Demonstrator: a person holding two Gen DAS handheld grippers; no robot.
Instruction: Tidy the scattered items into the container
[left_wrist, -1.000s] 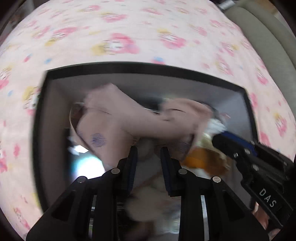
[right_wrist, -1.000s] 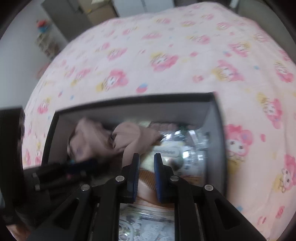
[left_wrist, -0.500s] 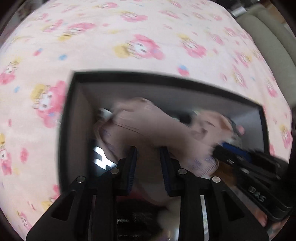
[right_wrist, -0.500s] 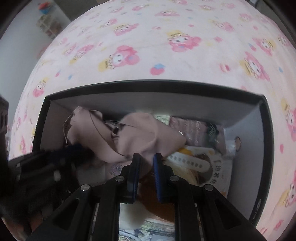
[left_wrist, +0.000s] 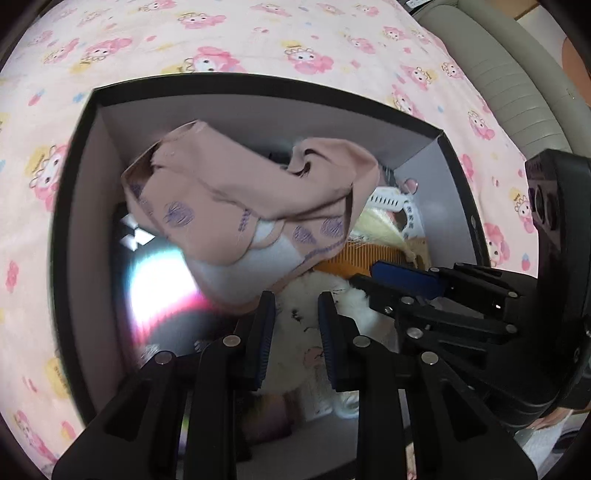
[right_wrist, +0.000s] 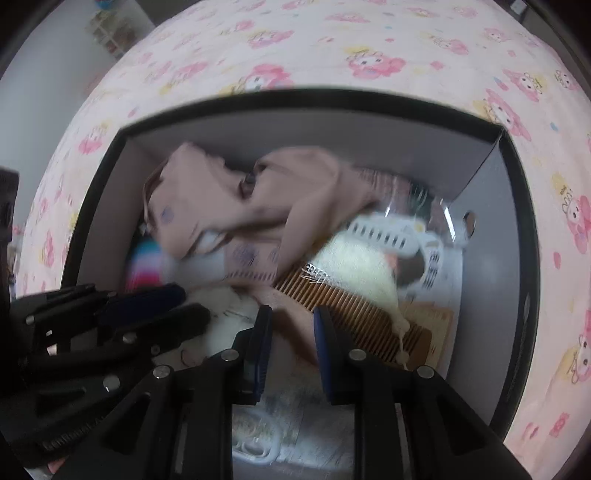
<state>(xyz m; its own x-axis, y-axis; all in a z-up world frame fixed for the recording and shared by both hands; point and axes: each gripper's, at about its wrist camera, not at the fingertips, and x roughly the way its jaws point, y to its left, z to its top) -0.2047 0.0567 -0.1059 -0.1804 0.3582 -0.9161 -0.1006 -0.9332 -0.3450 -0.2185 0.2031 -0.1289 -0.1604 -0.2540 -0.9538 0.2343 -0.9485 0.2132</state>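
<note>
A black-rimmed box (left_wrist: 258, 79) with grey inner walls (right_wrist: 491, 258) sits on the bed. A pink garment with purple prints (left_wrist: 236, 199) lies on top of its contents; it also shows in the right wrist view (right_wrist: 258, 195). Under it lie a wooden comb (right_wrist: 354, 306), a white fluffy toy (left_wrist: 314, 295), a white strap (right_wrist: 391, 236) and a cream cloth (right_wrist: 354, 266). My left gripper (left_wrist: 293, 314) is open and empty over the box, just below the garment's edge. My right gripper (right_wrist: 291, 325) is open and empty above the comb.
The bed is covered by a pink cartoon-print sheet (left_wrist: 258, 33) all around the box. A beige padded headboard or seat edge (left_wrist: 517, 81) runs at the upper right. Each gripper's body shows in the other's view (left_wrist: 480, 302), close alongside.
The pink garment has left my left gripper and now lies loose in the box. Both grippers have drawn back and up slightly, with their jaws a little wider.
</note>
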